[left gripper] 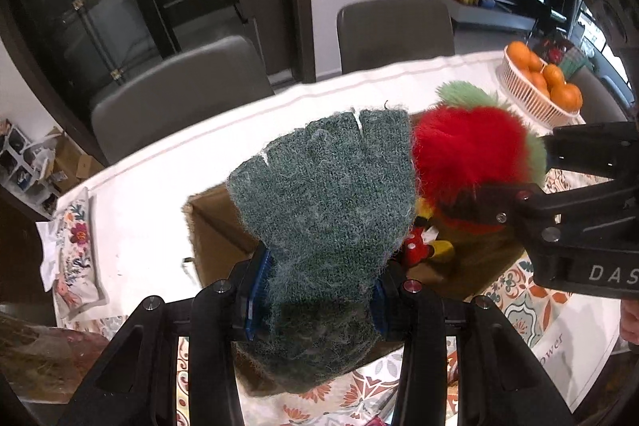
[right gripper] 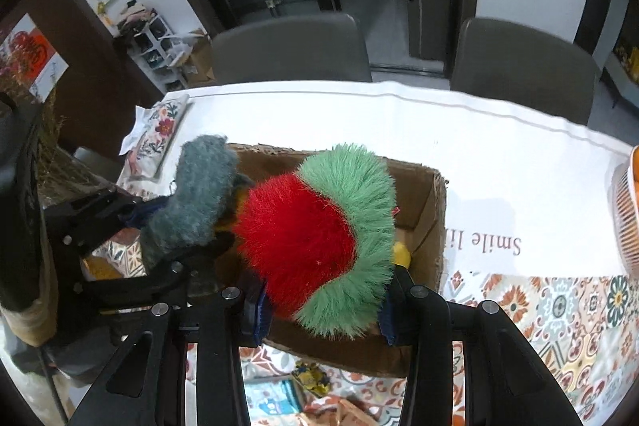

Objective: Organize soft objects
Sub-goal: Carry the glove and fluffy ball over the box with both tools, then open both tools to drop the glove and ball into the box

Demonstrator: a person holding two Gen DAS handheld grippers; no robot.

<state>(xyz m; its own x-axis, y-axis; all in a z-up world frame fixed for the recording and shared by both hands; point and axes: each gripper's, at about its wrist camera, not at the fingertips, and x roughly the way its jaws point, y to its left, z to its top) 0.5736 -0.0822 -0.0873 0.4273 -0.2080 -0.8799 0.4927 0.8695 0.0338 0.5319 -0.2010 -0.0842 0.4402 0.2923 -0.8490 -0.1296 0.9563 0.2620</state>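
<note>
Both tilt steeply over the box (right gripper: 429,222); left hand-held gripper (left gripper: 315,290) clamps glove (left gripper: 323,194); right hand-held gripper (right gripper: 323,310) clamps plush (right gripper: 319,238).

You have a grey-green knitted fingerless glove (left gripper: 323,194) upright over the open cardboard box (left gripper: 211,226), beside a red, green-fringed furry plush (right gripper: 319,242); a small red-and-yellow toy (left gripper: 423,246) lies inside.

Green glove (left gripper: 323,202) in the left gripper (left gripper: 315,290): coarse fuzzy knit wool, matt. Red-and-green pouf (right gripper: 319,238) in the right gripper (right gripper: 323,310): long shaggy synthetic fur, slight sheen. Both grippers: matt black plastic with bright metal screw heads and ribbed blue pads (left gripper: 259,282). Box (right gripper: 431,226) beneath them: raw brown cardboard, rough torn edges. Counter (right gripper: 479,162) beyond: smooth white cloth, patterned glossy print nearer the grippers.
</note>
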